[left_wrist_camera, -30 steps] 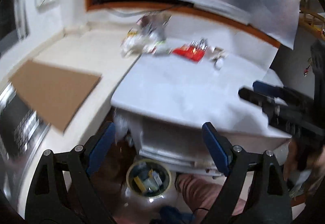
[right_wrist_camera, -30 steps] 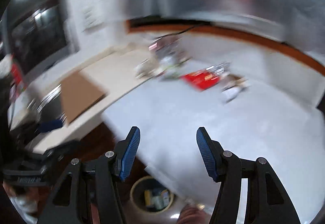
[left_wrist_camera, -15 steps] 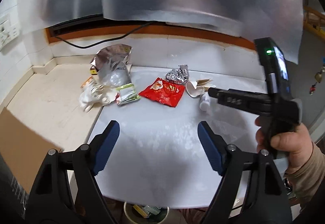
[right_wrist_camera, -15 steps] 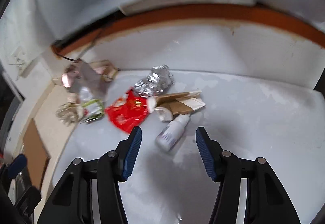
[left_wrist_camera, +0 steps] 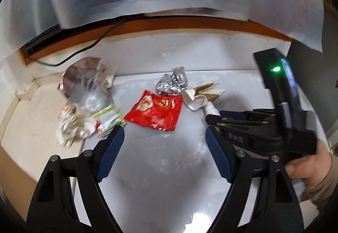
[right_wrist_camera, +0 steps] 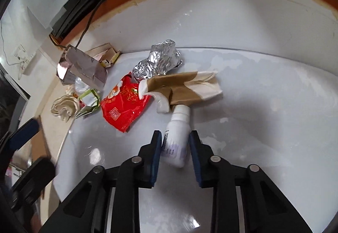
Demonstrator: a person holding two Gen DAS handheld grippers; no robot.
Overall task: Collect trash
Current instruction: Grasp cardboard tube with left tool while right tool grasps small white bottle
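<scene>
Closing right gripper (right_wrist_camera: pixel 175 144) around small white bottle (right_wrist_camera: pixel 175 138), lying mid-counter (right_wrist_camera: pixel 264 106) with long axis along the fingers, cap toward the back edge; left gripper (left_wrist_camera: pixel 164 155) spread wide, empty, farther off.

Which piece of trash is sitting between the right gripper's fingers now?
The small white bottle, lying on its side; the right gripper is closing around it. The other scraps lie farther back.

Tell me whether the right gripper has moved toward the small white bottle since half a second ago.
Yes. The right gripper has closed in on the small white bottle, which lay ahead of its fingers before; they now flank it and are closing.
</scene>
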